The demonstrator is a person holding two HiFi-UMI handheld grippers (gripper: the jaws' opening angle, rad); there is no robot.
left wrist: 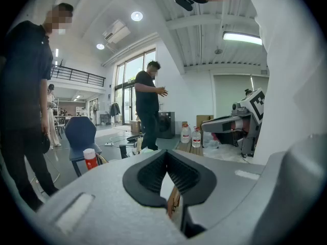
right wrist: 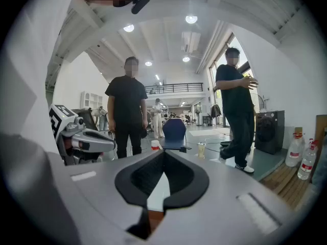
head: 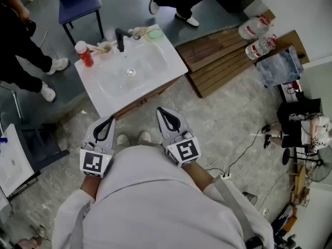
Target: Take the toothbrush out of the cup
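Jaws of the left gripper [head: 109, 121] and right gripper [head: 162, 112] are pressed together on nothing, short of the sink worktop [head: 155, 66]; open the left before reaching the cup [head: 105, 47] well ahead, then pinch the toothbrush [head: 95, 48] by its handle.

A: Is the way to the basin [head: 109, 100] open?
B: Yes. Bare floor [head: 135, 119] lies between its near rim and the closed left gripper [head: 109, 121] and right gripper [head: 162, 111]; the bowl is bare too.
A: And the back edge?
B: Crowded. The black tap [head: 120, 39] stands mid-edge; a red bottle [head: 84, 54] and cup [head: 105, 48] left of it, a second cup [head: 139, 32] and green dish [head: 154, 34] right.
A: Around it?
B: A bystander's shoes [head: 56, 65] at its left, a wooden pallet [head: 223, 56] at its right.
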